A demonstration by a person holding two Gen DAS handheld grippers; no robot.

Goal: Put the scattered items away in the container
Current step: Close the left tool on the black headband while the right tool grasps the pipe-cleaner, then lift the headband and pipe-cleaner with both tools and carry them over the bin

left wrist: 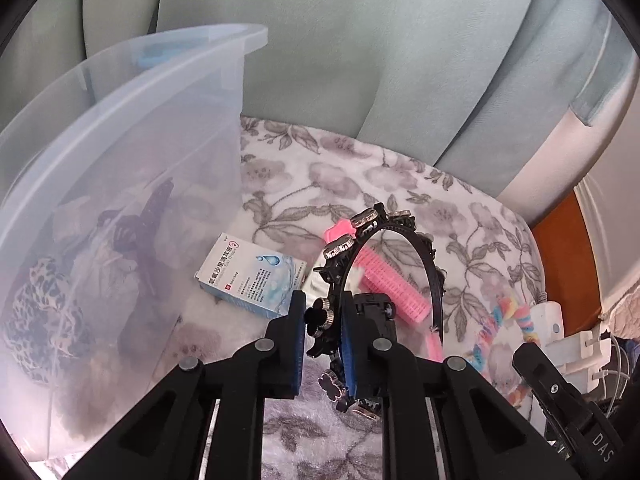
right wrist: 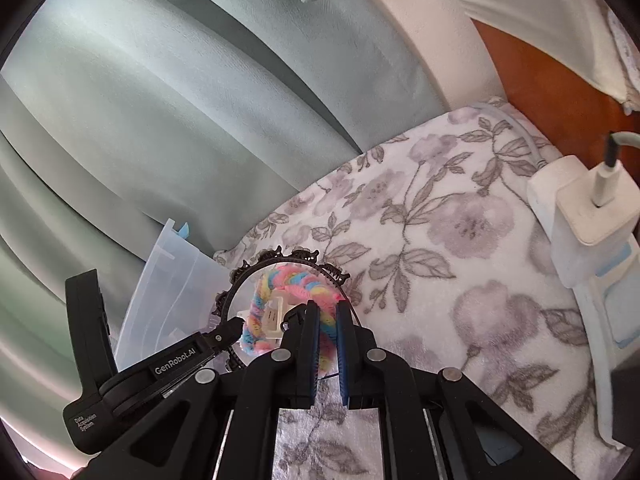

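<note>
- Left claw (left wrist: 323, 334): its two blue-padded fingers are closed on one black headband (left wrist: 394, 236) studded with flower-shaped ornaments, held upright above the floral blanket (left wrist: 304, 176).
- Right claw (right wrist: 328, 344): nearly closed, its two fingers grip one pastel rainbow braided scrunchie (right wrist: 280, 280), raised just behind the headband's arch.
- One translucent plastic container (left wrist: 120, 152) stands at the left, just beside the left claw; dark and leopard-print fabric pieces show through its wall, too blurred to count.
- On the blanket: one blue-and-white ear-drops box (left wrist: 250, 280) near the container, and one pink hair roller (left wrist: 390, 280) seen through the headband's arch.
- One white charger (right wrist: 592, 216), one cable plugged in, lies at the right edge.
</note>
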